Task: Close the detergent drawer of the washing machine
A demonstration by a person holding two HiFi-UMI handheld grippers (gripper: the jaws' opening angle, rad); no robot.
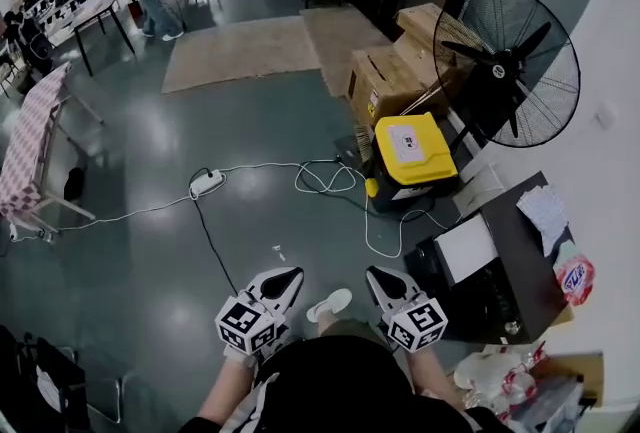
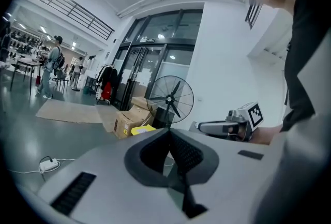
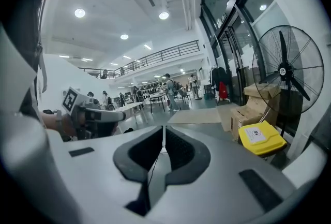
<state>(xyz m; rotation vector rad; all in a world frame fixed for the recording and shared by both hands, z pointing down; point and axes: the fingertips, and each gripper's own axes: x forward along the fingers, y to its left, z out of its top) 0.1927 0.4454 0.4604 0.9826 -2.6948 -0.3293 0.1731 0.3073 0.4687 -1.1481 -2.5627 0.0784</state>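
Note:
No washing machine or detergent drawer can be made out in any view. In the head view my left gripper (image 1: 290, 277) and my right gripper (image 1: 374, 277) are held side by side low in front of the person, above the grey floor. Both point forward. The left gripper (image 2: 168, 133) has its jaws together with nothing between them. In the right gripper view the right gripper (image 3: 163, 133) also stands shut and empty. Each gripper view catches the other one off to the side: the right gripper (image 2: 227, 127) and the left gripper (image 3: 98, 114).
A black pedestal fan (image 1: 505, 61) stands at the right by the white wall. A yellow-lidded bin (image 1: 412, 153) and cardboard boxes (image 1: 390, 81) sit in front of it. A dark cabinet (image 1: 500, 266) is at the right. White cables and a power strip (image 1: 205, 184) cross the floor. People stand far off by tables.

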